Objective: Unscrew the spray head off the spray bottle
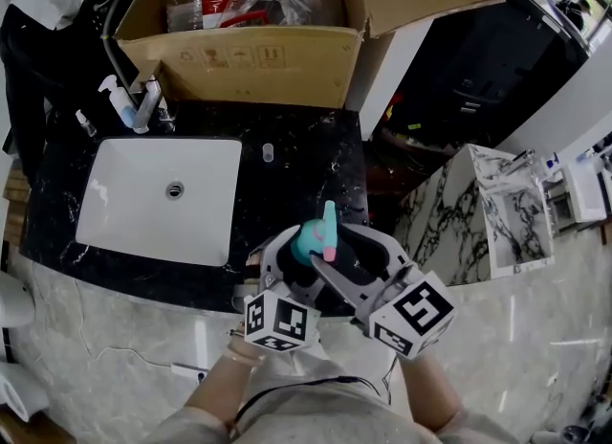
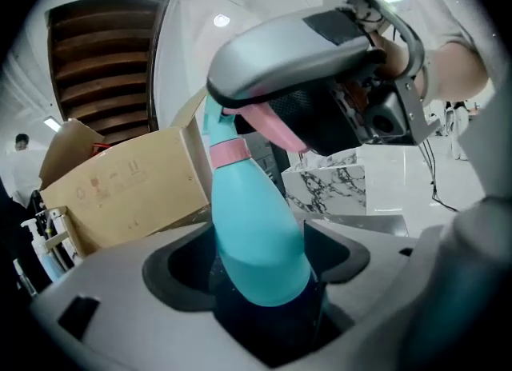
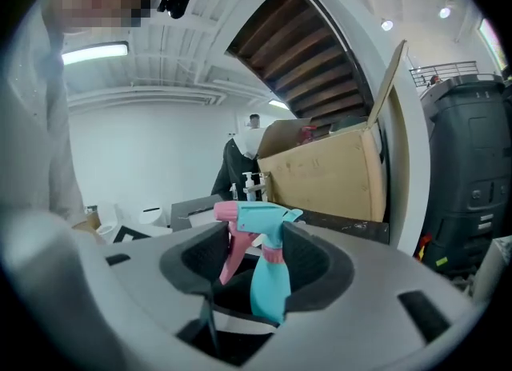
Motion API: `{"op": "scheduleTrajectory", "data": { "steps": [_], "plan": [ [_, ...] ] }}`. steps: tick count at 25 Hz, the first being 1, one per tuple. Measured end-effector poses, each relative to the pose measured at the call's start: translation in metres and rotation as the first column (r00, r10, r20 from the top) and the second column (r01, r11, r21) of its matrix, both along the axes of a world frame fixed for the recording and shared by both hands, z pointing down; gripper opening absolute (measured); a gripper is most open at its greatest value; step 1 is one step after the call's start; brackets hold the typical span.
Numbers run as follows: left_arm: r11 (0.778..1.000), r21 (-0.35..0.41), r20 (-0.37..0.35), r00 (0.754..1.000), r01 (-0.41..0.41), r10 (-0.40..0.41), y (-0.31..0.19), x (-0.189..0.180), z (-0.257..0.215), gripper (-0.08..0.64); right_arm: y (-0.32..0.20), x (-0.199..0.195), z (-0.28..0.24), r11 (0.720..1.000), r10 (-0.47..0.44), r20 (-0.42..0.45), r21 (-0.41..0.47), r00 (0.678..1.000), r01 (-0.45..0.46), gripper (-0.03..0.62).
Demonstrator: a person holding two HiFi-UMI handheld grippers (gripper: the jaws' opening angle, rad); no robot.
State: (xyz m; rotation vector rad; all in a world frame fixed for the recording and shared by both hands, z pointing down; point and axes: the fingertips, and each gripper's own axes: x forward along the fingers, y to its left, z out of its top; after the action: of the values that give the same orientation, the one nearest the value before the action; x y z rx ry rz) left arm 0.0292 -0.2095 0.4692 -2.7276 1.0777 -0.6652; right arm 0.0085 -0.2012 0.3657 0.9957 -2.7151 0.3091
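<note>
A teal spray bottle with a pink collar and a teal-and-pink spray head is held up in front of me, above the counter's front edge. My left gripper is shut on the bottle's round body, which sits deep between its dark pads. My right gripper comes in from the right at the top. In the right gripper view the spray head spans the gap from pad to pad, with the pink trigger hanging beside the left pad. From the left gripper view, the right gripper covers the head from above.
A black marble counter holds a white sink, a tap and a soap dispenser. An open cardboard box stands behind it. A person in dark clothes is at the far left. A marble-patterned stand is to the right.
</note>
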Motion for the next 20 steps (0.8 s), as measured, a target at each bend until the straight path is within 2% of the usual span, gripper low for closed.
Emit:
{"op": "scheduleTrajectory", "data": {
  "steps": [2,3,6,9,17,20],
  "plan": [
    [1.0,-0.01,-0.021,0.999,-0.029,0.028,0.0,-0.001,0.0,0.348,0.003,0.005,0.0,0.999,-0.045,0.025,-0.017,0.999,0.045,0.194],
    [0.999,-0.014,-0.032,0.999,-0.041,0.041,0.0,-0.001,0.0,0.347,0.004,0.01,0.0,0.998,-0.054,0.042,-0.026,0.998,0.056,0.136],
    [0.997,-0.012,-0.043,0.996,-0.075,0.074,0.001,-0.002,-0.001,0.342,0.003,0.027,0.002,0.999,-0.031,0.051,-0.036,0.998,0.032,0.072],
    [0.996,-0.017,-0.057,0.995,-0.084,0.083,0.0,-0.003,-0.002,0.341,0.001,0.041,0.006,0.999,-0.014,0.033,-0.033,0.999,0.015,0.063],
    [0.99,-0.029,-0.096,0.987,-0.135,0.132,0.001,-0.004,-0.002,0.333,-0.009,0.065,0.009,0.998,0.034,0.09,-0.046,0.995,-0.03,0.06],
    [0.99,-0.04,-0.091,0.987,-0.137,0.133,0.001,-0.004,-0.002,0.333,-0.011,0.065,-0.002,0.999,0.04,0.108,-0.005,0.993,-0.04,0.06]
  ]
}}
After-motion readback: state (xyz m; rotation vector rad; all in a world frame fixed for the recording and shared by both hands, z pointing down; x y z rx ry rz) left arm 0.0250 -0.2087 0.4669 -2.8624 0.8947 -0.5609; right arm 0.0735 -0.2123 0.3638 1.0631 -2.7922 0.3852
